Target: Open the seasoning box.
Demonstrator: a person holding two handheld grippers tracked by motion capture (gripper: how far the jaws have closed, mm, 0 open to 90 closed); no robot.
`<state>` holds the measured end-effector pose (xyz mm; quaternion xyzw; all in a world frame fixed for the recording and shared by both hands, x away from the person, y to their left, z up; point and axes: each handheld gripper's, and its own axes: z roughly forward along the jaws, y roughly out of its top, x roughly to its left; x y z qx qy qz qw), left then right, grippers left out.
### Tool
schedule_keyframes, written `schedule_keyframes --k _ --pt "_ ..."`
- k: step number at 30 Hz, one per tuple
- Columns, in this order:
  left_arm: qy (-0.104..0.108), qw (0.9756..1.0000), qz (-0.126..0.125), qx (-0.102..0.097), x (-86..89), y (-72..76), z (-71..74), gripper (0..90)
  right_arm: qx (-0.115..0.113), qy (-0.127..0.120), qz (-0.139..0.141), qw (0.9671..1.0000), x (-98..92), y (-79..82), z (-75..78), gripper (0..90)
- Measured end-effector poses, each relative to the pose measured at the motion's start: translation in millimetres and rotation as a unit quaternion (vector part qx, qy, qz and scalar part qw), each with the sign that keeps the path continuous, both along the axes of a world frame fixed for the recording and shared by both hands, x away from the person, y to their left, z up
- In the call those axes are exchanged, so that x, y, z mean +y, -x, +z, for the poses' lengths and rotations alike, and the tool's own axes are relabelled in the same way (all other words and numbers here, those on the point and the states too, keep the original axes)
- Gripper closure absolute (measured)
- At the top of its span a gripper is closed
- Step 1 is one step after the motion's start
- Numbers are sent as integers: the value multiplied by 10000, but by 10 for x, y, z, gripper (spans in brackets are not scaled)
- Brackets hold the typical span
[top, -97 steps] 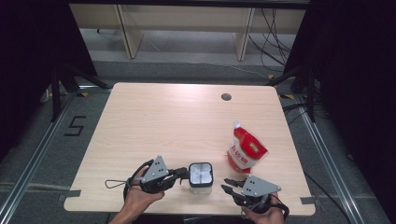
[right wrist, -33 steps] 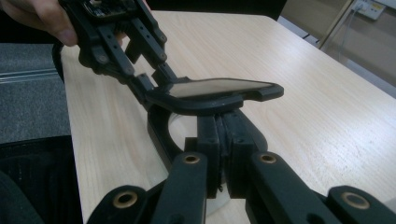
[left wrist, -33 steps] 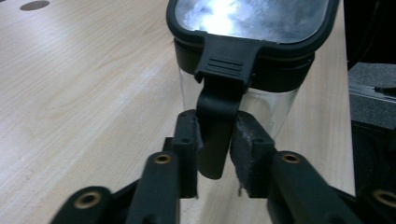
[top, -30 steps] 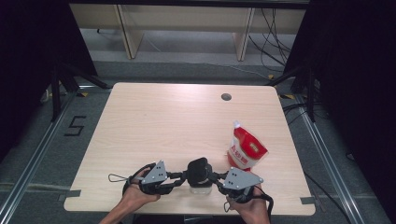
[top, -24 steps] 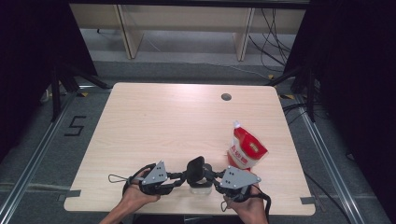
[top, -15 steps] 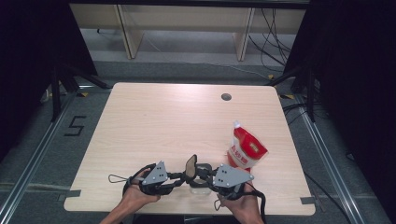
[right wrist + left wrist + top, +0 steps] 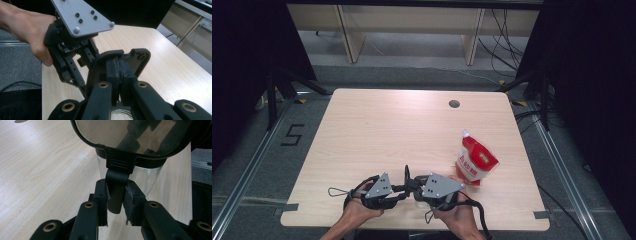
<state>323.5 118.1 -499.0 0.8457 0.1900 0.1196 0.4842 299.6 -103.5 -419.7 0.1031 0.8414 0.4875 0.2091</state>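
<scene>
Lid-opening work sits at the near edge of the surface (image 7: 387, 130) in the high view. The left claw (image 7: 403, 187) and right claw (image 7: 415, 184) meet nose to nose there, with the black lid (image 7: 407, 173) standing on edge between them. A red-and-white pouch (image 7: 476, 162) lies just right of the hands, untouched. The jar under the lid is hidden by the claws and their grey plates, so its body cannot be made out here.

In the left claw view, the jaws are drawn in tight on a black tab (image 7: 117, 178) hanging from the lid's hinge side, steadying the clear jar (image 7: 147, 180). The tinted lid tilts up overhead, cut off by the top of the frame.

In the right claw view, the jaws are pinched fully together on the lid's black rim (image 7: 136, 56), lifting it. The left hand (image 7: 27, 30) shows beyond. Only a sliver of the jar's glass mouth shows at the bottom edge, and whether anything is inside cannot be told.

By my reading, the lid is about halfway swung open. Folding it fully back is left, and the pouch probably comes after.
</scene>
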Motion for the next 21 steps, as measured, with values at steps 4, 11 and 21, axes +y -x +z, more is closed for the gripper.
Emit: schedule_keyframes --k 4,11,21 --pt "-26 10000 51 -24 -9 11 5 734 -11 -9 -2 10000 12 1 -2 888" --pt "-80 10000 44 -18 -27 21 15 735 4 15 41 10000 55 3 -8 895" --pt "-76 9999 71 -43 -32 23 22 738 17 -24 4 10000 30 -3 -7 888"
